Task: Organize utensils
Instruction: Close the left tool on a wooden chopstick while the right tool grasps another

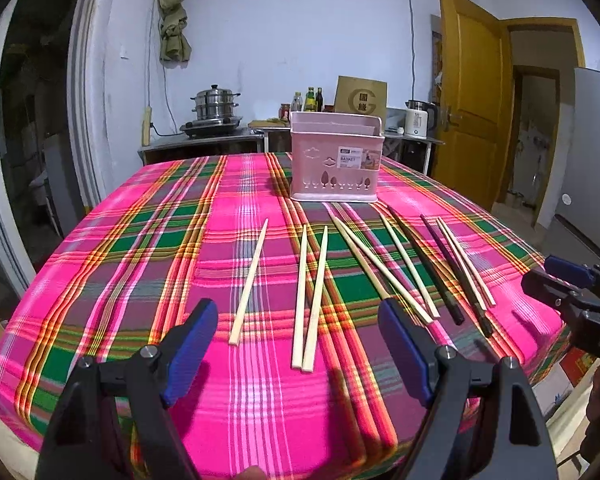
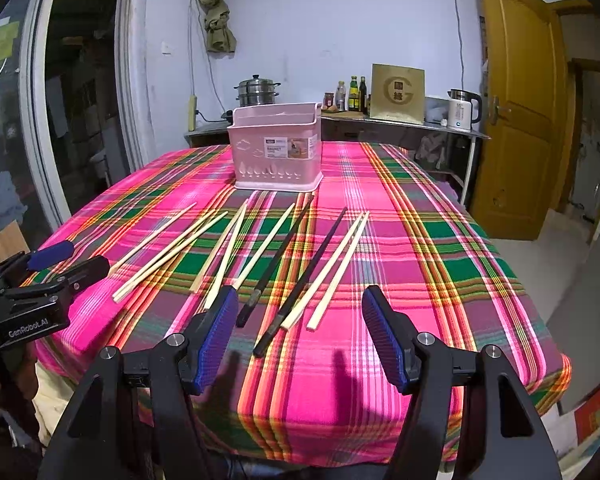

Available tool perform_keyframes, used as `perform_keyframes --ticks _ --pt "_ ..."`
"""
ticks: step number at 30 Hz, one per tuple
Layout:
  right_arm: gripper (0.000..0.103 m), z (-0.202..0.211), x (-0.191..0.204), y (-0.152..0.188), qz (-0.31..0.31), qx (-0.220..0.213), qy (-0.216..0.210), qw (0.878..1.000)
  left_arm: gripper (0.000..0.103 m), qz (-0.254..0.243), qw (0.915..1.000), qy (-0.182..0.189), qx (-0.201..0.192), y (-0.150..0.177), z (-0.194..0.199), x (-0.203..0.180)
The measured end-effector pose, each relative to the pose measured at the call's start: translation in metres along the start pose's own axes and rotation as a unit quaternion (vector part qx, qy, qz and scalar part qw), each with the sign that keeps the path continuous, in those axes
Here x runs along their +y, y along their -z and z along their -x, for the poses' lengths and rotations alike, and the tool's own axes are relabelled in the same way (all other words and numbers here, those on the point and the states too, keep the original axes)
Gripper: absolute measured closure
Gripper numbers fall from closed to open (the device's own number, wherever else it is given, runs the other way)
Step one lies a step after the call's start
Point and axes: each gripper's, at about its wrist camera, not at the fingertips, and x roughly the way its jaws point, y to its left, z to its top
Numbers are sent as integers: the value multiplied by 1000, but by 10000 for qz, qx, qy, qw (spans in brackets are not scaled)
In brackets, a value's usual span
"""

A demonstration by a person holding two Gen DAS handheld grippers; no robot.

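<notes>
1. Left gripper (image 1: 298, 342) was spread wide, nothing between its blue pads, hovering over the near edge of the counter (image 1: 100, 280). It pointed at the pair of pale chopsticks (image 1: 310, 300) lying side by side.
2. Right gripper (image 2: 296, 336) was also wide and empty, over the near edge. The two black chopsticks (image 2: 296, 268) and a pale pair (image 2: 332, 276) lay just ahead of it.
3. Counter was covered by a pink, green and orange plaid cloth (image 2: 400, 240) hanging over the edges.
4. Chopsticks were fanned out loose across the middle of the cloth, tips pointing toward the far side. A single pale chopstick (image 1: 249, 282) lay apart at the left; others crossed or touched each other.
5. Pink utensil basket (image 1: 335, 156) stood upright at the far side of the cloth, beyond the chopstick tips, label facing the cameras. Contents could not be told.
6. Room: pale wall, a side bench against it with a steel steamer pot (image 1: 214, 106), bottles (image 1: 310, 100), a tan box (image 1: 362, 96) and a white kettle (image 1: 418, 118).
7. Yellow-brown door (image 2: 516, 112) stood at the right. A dark doorway with a white frame (image 2: 40, 128) was at the left.
</notes>
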Motion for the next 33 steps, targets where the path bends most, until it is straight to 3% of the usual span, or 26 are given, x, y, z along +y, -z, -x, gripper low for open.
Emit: perform_keyframes --ticks 10,16,25,33 --pt "39 -47 -4 -26 33 438 -121 9990 19 -144 9980 1 618 -29 -53 17" --pt "58 -83 -13 -44 -45 780 -207 9967 21 -168 9955 9 936 -46 -83 34" --pt "76 -124 -16 -71 -100 1100 -393 9931 35 -99 9904 167 1366 -63 -122 49" --pt "83 -151 -6 -81 -103 1321 -553 9896 54 -269 9849 161 1701 -64 -152 49"
